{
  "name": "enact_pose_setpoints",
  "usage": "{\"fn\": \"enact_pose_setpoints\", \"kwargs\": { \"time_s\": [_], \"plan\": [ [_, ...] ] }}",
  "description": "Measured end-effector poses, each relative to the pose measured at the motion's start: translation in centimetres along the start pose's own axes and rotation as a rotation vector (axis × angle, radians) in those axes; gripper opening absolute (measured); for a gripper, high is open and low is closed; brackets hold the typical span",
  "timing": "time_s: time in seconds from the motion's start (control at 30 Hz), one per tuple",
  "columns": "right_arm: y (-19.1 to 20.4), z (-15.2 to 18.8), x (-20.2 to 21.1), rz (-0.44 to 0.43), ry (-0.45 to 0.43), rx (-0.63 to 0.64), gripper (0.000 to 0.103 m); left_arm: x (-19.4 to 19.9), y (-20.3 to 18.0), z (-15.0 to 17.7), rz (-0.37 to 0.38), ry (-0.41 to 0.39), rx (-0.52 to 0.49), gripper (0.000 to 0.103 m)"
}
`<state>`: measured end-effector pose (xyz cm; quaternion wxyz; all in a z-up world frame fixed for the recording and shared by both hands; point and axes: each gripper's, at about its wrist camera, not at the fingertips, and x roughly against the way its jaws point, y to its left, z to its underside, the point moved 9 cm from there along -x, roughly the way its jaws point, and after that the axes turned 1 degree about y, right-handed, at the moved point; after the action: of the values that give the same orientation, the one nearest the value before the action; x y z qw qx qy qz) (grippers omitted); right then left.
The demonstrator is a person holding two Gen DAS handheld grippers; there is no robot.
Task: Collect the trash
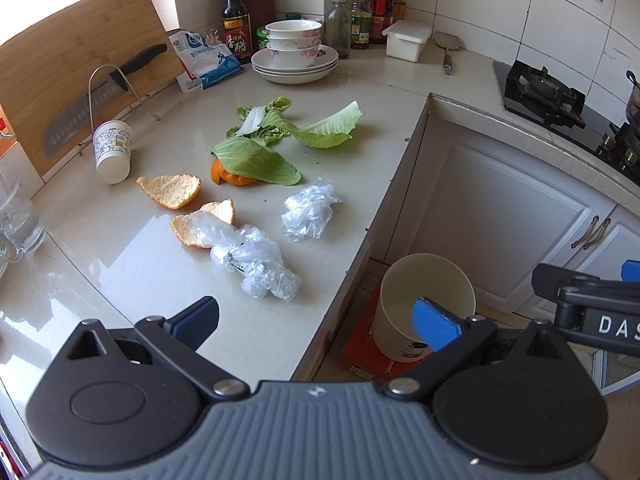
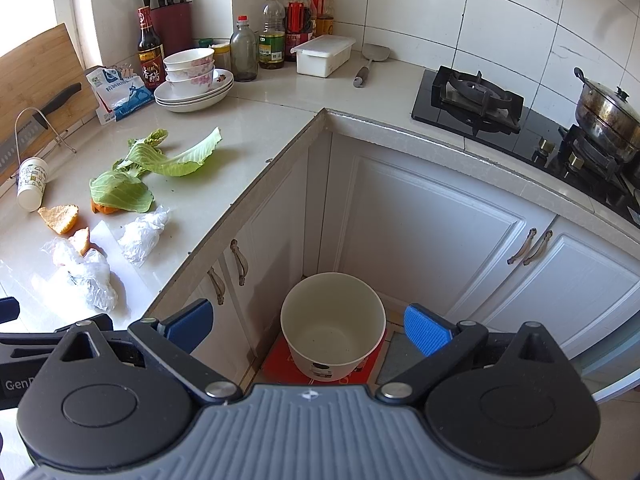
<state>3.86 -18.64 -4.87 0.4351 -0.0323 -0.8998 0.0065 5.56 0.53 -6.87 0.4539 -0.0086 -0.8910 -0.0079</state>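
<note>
On the counter (image 1: pixel 140 272), crumpled clear plastic (image 1: pixel 256 260), limp cabbage leaves (image 1: pixel 256 160)

The dark sauce bottle (image 1: pixel 236 16) beside the stacked bowls carries a red label with the large white characters "香醋"; these also show in the right wrist view (image 2: pixel 151 46). The smaller print on that label is too small to read. The right gripper's (image 1: pixel 592 312) black arm shows white letters "DAS", cut off at the picture's edge. The left gripper's (image 2: pixel 16 376) arm shows "GenR" or similar, also cut off. The blue-and-white bag (image 1: pixel 204 60) has printed characters, blurred beyond reading. The bin's (image 2: pixel 332 324) sticker cannot be read.
</note>
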Motion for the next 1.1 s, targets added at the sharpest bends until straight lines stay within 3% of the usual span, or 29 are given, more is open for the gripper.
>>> {"fn": "enact_pose_setpoints", "kwargs": {
  "time_s": [1.1],
  "plan": [
    [-0.41, -0.62, 0.23, -0.032, -0.026, 0.018, 0.103, 0.85, -0.21, -0.13, -0.016, -0.033, 0.024, 0.102]
  ]
}}
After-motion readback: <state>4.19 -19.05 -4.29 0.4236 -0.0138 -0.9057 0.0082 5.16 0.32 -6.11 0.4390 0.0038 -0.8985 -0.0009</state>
